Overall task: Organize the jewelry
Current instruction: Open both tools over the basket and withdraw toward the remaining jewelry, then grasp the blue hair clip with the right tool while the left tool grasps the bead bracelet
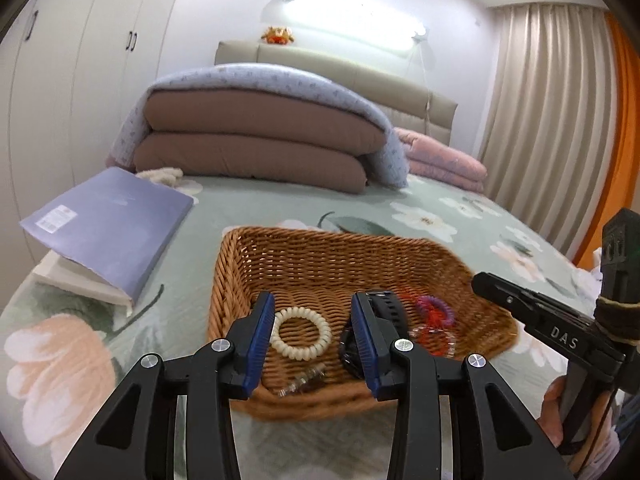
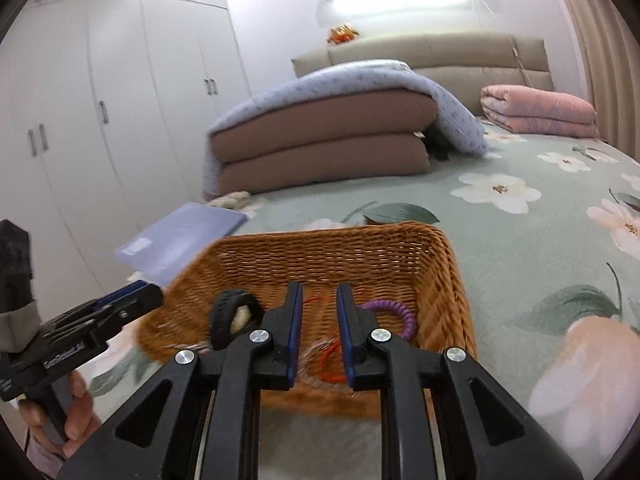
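A brown wicker basket (image 1: 320, 252) sits on the flowered bedspread; it also shows in the right wrist view (image 2: 360, 248). Inside lie a cream spiral hair tie (image 1: 302, 334), a black watch (image 1: 390, 310), a purple spiral tie (image 1: 438, 308), red-orange bands (image 1: 434, 322) and a clear clip (image 1: 298, 384). My left gripper (image 1: 312, 336) is open and empty over the basket's near edge, its fingers either side of the cream tie. My right gripper (image 2: 318, 328) is open and empty over the near edge, above the red-orange bands (image 2: 330, 368), with the purple tie (image 2: 396, 312) and the watch (image 2: 224, 316) beside it.
A blue book (image 1: 108, 224) lies on white paper left of the basket. Folded brown and blue quilts (image 1: 256, 136) and a pink quilt (image 1: 444, 156) lie behind it, by the headboard. White wardrobes (image 2: 100, 120) stand on the left, curtains (image 1: 560, 100) on the right.
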`<state>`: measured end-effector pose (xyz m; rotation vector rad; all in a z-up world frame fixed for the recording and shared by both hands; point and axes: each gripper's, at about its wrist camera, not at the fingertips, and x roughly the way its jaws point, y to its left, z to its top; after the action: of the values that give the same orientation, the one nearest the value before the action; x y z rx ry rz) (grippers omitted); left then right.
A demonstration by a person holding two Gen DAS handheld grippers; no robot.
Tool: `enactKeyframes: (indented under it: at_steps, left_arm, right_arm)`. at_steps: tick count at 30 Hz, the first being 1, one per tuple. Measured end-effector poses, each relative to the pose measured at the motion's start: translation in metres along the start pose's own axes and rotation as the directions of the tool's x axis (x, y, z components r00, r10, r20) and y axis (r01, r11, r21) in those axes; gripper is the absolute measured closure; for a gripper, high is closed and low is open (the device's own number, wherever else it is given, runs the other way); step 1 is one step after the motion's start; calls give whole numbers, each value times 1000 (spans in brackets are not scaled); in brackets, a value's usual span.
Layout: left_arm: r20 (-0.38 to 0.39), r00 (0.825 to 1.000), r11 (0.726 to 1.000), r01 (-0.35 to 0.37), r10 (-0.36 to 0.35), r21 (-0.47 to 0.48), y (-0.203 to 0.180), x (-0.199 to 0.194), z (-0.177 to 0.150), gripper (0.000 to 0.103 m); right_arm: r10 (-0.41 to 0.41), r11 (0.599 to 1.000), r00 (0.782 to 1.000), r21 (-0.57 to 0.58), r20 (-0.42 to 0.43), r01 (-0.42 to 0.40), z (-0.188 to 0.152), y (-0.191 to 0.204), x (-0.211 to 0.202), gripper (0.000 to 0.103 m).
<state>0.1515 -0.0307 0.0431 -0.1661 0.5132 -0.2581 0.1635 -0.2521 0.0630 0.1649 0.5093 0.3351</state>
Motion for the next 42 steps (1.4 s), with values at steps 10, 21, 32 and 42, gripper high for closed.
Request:
enactKeyframes:
  at_steps: [10,21,32,42]
  left_arm:
    - [-172,985,1000,18,-16,11,-4,-43,-58,62]
    - [-294,953,997,71,-76,-28,4,-26,-86,62]
    - [-334,939,996,91,-81,13,-8,-21,-92,63]
    - [-337,942,998,26,-3,63,-11,-16,-96,80]
  right_arm:
    - [120,987,982,-88,-146,-134,-63,35,-48,83]
    - [134,973,949,-141,-284,-180,-96,50,-28,83]
    - [81,972,934,-178,-347,-150,-103,56,-11,73]
    - [-17,979,929,-195,-370,-60,-108,54,-2,86]
